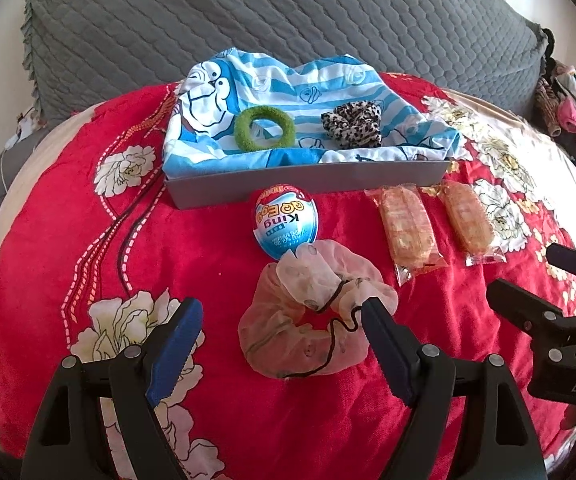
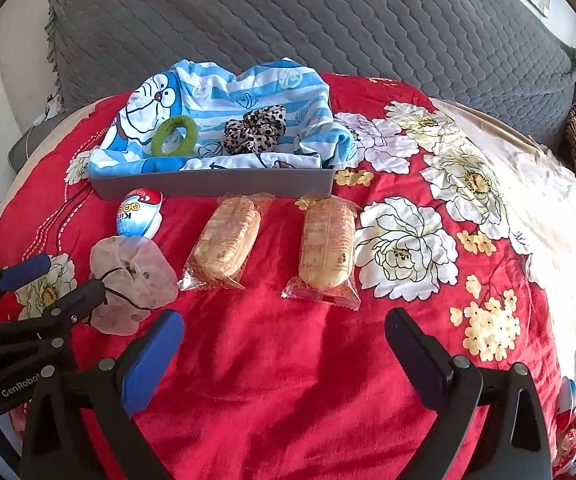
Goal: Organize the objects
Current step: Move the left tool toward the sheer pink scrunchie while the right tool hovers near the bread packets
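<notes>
Lying farthest left on the red floral blanket, beside the chocolate egg: a sheer pink scrunchie, not yet put away. Hovering over it with jaws wide apart, nothing between them, the far fingertip touching or just above the scrunchie's edge: the left gripper. Sitting behind, already in the grey tray lined with blue striped cartoon cloth: a green hair ring and a leopard-print scrunchie, so seemingly two hair ties sorted. Resting further right, in front of the tray and still out on the blanket: two wrapped snack cakes, side by side but apart. Waiting near the right, jaws likewise spread and holding nothing: the right gripper. Judging roughly: less than halfway done, with scrunchie, egg and cakes still remaining.
</notes>
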`<state>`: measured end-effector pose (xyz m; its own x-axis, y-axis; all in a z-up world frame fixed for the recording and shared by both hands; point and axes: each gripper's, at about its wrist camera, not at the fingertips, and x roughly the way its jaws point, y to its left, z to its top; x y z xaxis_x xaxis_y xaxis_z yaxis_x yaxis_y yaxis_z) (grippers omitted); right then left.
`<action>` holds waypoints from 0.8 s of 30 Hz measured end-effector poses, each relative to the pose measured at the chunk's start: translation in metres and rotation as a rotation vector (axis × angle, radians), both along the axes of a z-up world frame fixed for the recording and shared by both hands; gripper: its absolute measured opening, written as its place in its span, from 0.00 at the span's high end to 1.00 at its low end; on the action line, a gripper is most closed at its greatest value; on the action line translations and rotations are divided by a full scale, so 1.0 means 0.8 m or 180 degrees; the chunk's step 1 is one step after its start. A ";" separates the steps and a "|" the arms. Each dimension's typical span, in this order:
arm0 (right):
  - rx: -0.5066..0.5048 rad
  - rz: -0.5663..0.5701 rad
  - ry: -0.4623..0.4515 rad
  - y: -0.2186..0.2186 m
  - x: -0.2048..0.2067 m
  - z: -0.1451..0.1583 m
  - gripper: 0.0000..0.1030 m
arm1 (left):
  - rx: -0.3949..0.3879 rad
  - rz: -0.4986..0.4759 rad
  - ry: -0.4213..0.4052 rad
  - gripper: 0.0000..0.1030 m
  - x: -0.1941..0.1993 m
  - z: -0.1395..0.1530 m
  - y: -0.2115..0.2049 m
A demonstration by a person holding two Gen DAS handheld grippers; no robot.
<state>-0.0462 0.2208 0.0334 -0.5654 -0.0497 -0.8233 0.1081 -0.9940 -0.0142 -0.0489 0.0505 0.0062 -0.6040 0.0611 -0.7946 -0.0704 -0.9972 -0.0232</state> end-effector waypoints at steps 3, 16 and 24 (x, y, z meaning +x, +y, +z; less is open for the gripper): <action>0.0020 -0.0014 0.0003 0.002 -0.003 -0.002 0.01 | 0.0010 0.0006 -0.0009 0.20 -0.001 -0.001 0.000; 0.0013 -0.0046 -0.0025 0.005 -0.019 -0.013 0.01 | 0.0018 0.0006 -0.0068 0.20 -0.009 -0.017 0.001; -0.0011 -0.0087 -0.0063 0.011 -0.028 -0.023 0.01 | 0.0047 0.0013 -0.0098 0.20 -0.013 -0.024 0.000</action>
<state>-0.0684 0.2293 0.0147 -0.5500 -0.0373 -0.8343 0.0812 -0.9967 -0.0089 -0.0594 0.0507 -0.0129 -0.5795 0.0704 -0.8119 -0.0653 -0.9971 -0.0399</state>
